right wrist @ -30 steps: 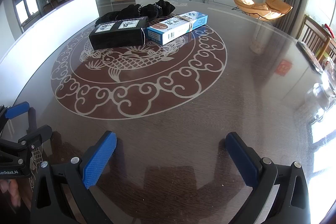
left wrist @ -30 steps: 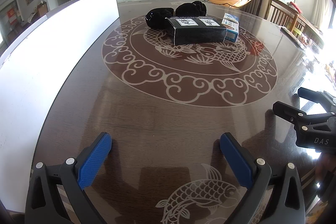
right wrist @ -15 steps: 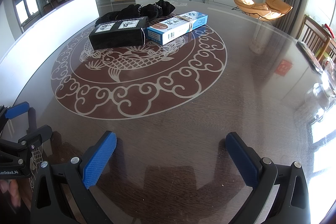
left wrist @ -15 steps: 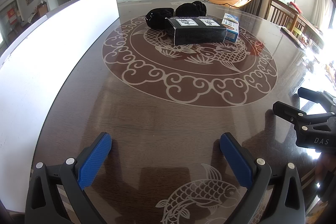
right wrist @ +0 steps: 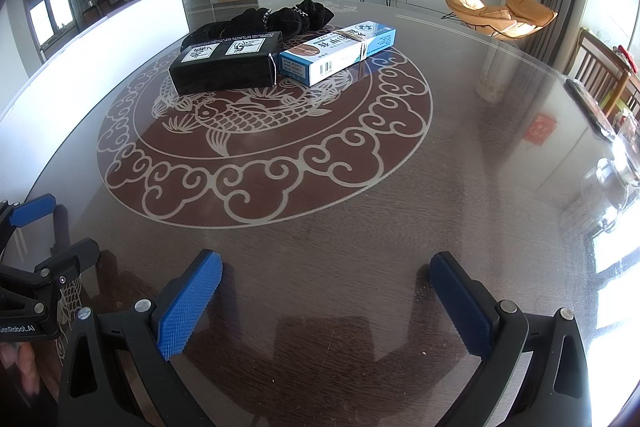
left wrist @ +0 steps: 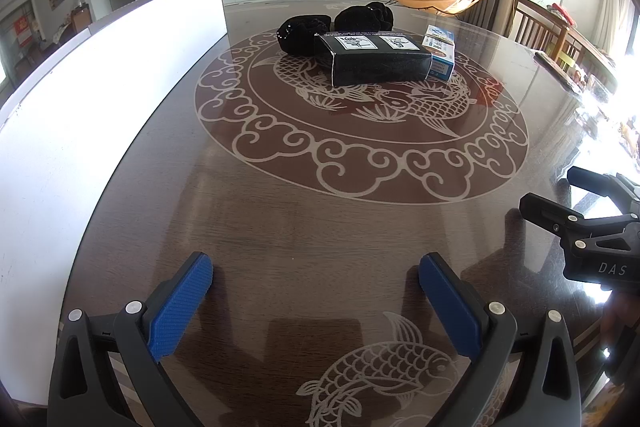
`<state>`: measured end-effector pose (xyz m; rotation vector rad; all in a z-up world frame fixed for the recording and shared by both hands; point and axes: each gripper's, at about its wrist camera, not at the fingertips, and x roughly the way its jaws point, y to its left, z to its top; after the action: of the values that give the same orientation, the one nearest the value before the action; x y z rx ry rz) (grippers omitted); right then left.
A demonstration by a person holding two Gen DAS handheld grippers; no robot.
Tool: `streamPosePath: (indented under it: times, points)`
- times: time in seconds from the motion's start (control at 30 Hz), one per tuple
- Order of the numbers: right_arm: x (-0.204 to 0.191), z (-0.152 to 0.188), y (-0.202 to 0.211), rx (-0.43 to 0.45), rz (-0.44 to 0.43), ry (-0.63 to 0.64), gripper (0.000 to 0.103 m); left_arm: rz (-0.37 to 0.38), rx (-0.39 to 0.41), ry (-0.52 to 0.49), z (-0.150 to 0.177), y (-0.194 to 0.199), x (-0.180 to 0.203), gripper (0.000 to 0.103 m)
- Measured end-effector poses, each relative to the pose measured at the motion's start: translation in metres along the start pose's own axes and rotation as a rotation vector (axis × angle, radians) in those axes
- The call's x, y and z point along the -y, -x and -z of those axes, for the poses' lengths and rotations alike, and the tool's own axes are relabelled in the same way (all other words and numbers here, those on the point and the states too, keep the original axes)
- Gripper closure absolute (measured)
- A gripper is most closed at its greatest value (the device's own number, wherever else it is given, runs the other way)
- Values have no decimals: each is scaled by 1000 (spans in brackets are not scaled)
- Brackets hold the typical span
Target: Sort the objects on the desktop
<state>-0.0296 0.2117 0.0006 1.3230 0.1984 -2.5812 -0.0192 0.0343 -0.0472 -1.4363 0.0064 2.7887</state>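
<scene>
Left wrist view: left gripper (left wrist: 316, 283) low over the dark glossy carp-patterned table (left wrist: 304, 227), blue-padded fingers (left wrist: 180, 303) spread wide, empty. Far centre: black rectangular box with white labels (left wrist: 378, 61), blue-and-white carton (left wrist: 440, 53) touching its right end, black fabric bundle (left wrist: 332, 27) behind.

Right wrist view: right gripper (right wrist: 324, 303) also spread, empty, well apart from the box (right wrist: 226, 65), carton (right wrist: 340, 51) and bundle (right wrist: 276, 19).

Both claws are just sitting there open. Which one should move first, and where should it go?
Probably the right claw should reach forward toward the blue and white box. Both claws are open and empty near the table's close edge, while the boxes and black cloth things sit far off in the middle. That box lies on the right side of the pile, beside the black box.
</scene>
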Motion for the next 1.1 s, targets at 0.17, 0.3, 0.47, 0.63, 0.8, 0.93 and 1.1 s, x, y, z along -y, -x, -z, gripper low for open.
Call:
streamPosePath:
  times: [0.17,0.3,0.47,0.63,0.8,0.93,1.1]
  points:
    - [0,0,0,0,0,0,0,0,0,0,0,0,0,0]
    - [0,0,0,0,0,0,0,0,0,0,0,0,0,0]
    - [0,0,0,0,0,0,0,0,0,0,0,0,0,0]
    - [0,0,0,0,0,0,0,0,0,0,0,0,0,0]
    - [0,0,0,0,0,0,0,0,-1,0,0,-1,0,0]
    - [0,0,0,0,0,0,0,3,-5,-4,0,0,0,0]
    - [0,0,0,0,0,0,0,-59,-15,89,0,0,-23,0]
